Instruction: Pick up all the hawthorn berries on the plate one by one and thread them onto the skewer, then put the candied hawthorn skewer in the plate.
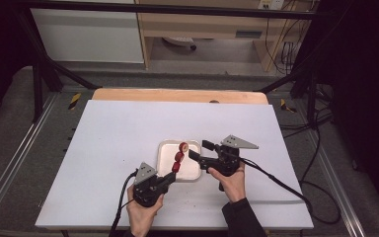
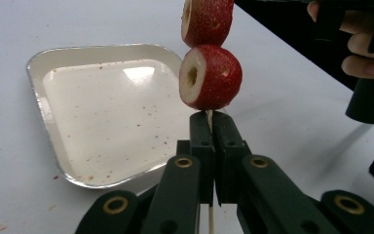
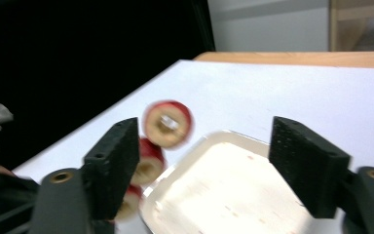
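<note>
A white rectangular tabletop (image 1: 118, 148) carries one shallow, square, white tray with a silvery foil rim (image 1: 190, 173). The tray lies flat near the tabletop's near edge. Small reddish crumbs dot the surface just beside the tray.

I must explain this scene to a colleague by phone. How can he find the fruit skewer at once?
Look at the white table, then at the shallow white tray near its front middle. Over the tray's left edge, the left gripper holds a thin stick with red, cored fruit pieces, the only red thing there.

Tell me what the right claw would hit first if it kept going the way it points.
Probably the top red fruit piece on the skewer, just left of the right claw; depth is unclear.
</note>
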`<state>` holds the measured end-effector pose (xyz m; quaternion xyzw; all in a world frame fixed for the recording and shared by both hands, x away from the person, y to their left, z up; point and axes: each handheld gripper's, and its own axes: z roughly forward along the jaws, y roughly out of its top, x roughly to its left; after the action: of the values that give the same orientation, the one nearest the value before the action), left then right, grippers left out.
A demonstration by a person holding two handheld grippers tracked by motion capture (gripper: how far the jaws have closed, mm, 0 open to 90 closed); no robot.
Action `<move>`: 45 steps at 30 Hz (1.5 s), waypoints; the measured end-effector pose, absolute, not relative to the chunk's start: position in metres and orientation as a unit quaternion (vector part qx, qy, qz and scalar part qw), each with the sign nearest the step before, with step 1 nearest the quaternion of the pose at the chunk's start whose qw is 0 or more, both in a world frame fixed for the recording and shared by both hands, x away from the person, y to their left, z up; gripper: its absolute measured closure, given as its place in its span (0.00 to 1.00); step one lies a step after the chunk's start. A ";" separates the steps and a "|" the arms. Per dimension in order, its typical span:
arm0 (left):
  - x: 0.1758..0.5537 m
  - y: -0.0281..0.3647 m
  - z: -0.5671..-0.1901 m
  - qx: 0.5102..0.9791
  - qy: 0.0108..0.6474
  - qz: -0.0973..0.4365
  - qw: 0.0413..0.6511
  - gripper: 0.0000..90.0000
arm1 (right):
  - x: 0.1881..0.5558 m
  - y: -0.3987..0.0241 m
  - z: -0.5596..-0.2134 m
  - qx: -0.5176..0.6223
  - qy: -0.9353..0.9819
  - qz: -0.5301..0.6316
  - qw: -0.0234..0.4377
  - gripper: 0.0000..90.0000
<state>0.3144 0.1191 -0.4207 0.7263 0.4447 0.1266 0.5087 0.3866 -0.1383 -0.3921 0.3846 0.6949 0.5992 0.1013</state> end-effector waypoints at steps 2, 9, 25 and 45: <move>0.315 0.122 -0.420 0.728 0.444 0.130 0.506 0.98 | 0.387 -0.143 -0.394 0.389 0.702 0.587 0.106 0.22; 0.318 0.130 -0.417 0.739 0.435 0.142 0.494 0.98 | 0.388 -0.166 -0.405 0.393 0.735 0.540 0.117 0.12; 0.336 0.143 -0.403 0.761 0.420 0.149 0.472 0.98 | 0.377 -0.207 -0.435 0.383 0.798 0.448 0.125 0.04; 0.379 0.136 -0.390 0.791 0.418 0.156 0.419 0.98 | 0.363 -0.245 -0.447 0.410 0.794 0.427 0.138 0.04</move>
<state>0.3787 0.1356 -0.3904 0.7908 0.4180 0.1559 0.4192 0.3632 -0.2449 -0.4468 0.4096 0.7941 0.4273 0.1376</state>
